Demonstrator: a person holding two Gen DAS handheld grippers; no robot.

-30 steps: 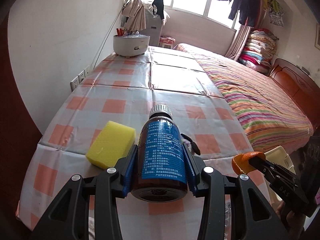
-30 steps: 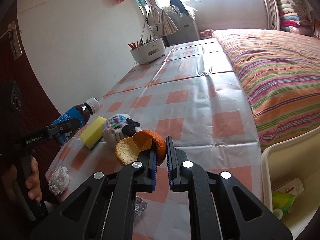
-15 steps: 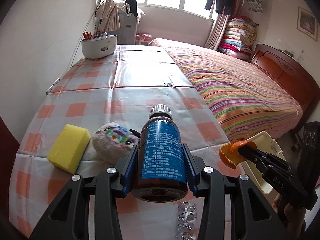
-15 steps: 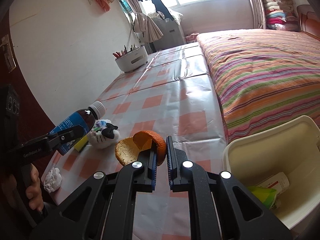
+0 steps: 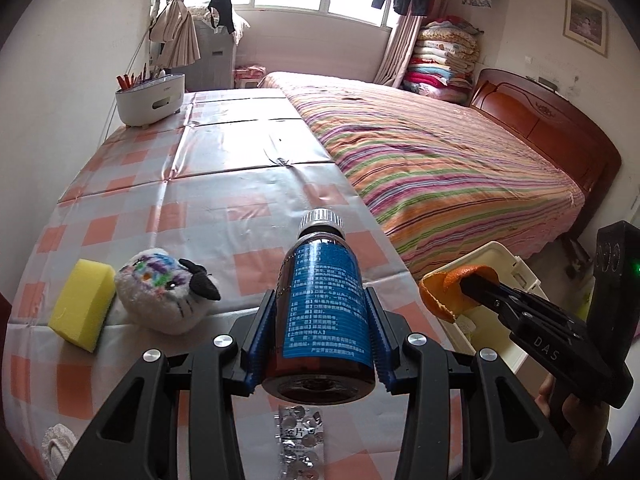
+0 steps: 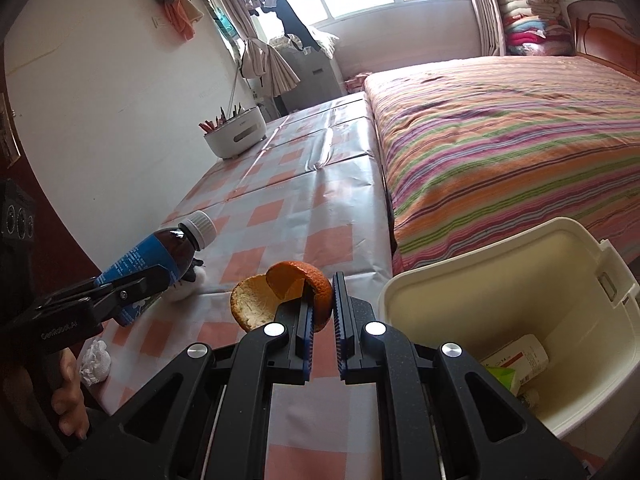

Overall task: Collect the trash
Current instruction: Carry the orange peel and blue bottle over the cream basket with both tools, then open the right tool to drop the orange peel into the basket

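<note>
My left gripper (image 5: 320, 304) is shut on a brown bottle (image 5: 322, 304) with a blue label and a silver cap, held above the near edge of the checked table (image 5: 224, 200). The right wrist view shows the same bottle (image 6: 160, 256) at the left, cap pointing up and right. My right gripper (image 6: 320, 292) is shut on a piece of orange peel (image 6: 280, 292), which hangs beside the table's right edge, left of the cream bin (image 6: 500, 280). In the left wrist view the peel (image 5: 448, 288) sits in front of that bin (image 5: 508, 264).
A yellow sponge (image 5: 82, 302), a white plush toy (image 5: 160, 296), a foil blister pack (image 5: 300, 440) and a crumpled tissue (image 6: 94, 364) lie on the table. A white pen holder (image 5: 150, 96) stands at its far end. A bed with a striped cover (image 5: 440, 160) runs alongside. The bin holds a carton (image 6: 516, 358).
Both grippers have swung to the right with their loads. The bin has come further into both views and the plush toy has come into the left wrist view.
</note>
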